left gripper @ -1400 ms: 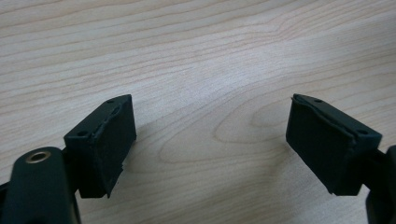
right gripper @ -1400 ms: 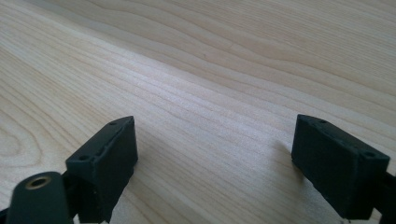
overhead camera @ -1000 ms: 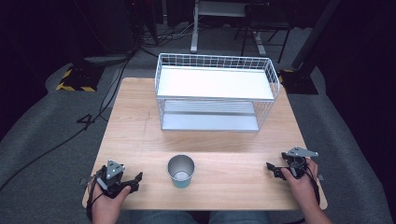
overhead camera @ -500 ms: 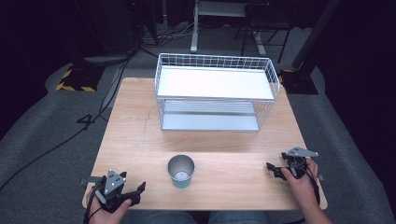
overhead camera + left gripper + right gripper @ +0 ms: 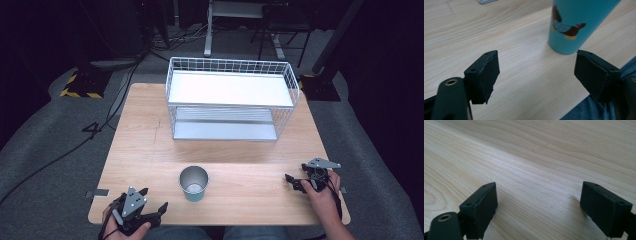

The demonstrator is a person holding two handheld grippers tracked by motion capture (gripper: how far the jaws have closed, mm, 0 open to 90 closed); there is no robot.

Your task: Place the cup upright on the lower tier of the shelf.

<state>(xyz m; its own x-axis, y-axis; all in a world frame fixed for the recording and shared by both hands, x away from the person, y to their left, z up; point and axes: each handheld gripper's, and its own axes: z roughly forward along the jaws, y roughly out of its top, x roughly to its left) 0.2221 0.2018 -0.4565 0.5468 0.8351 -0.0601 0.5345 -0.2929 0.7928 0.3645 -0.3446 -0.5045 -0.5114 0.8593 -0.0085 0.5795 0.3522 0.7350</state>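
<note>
Since the earlier frames the left gripper has drawn back to the table's near edge and turned toward the cup; the right gripper has kept its place near the right edge. Both stand wide open and empty. The teal cup stands upright near the middle of the near edge, just right of the left gripper, well apart from the right. In the left gripper view its rim is cut off.
</note>
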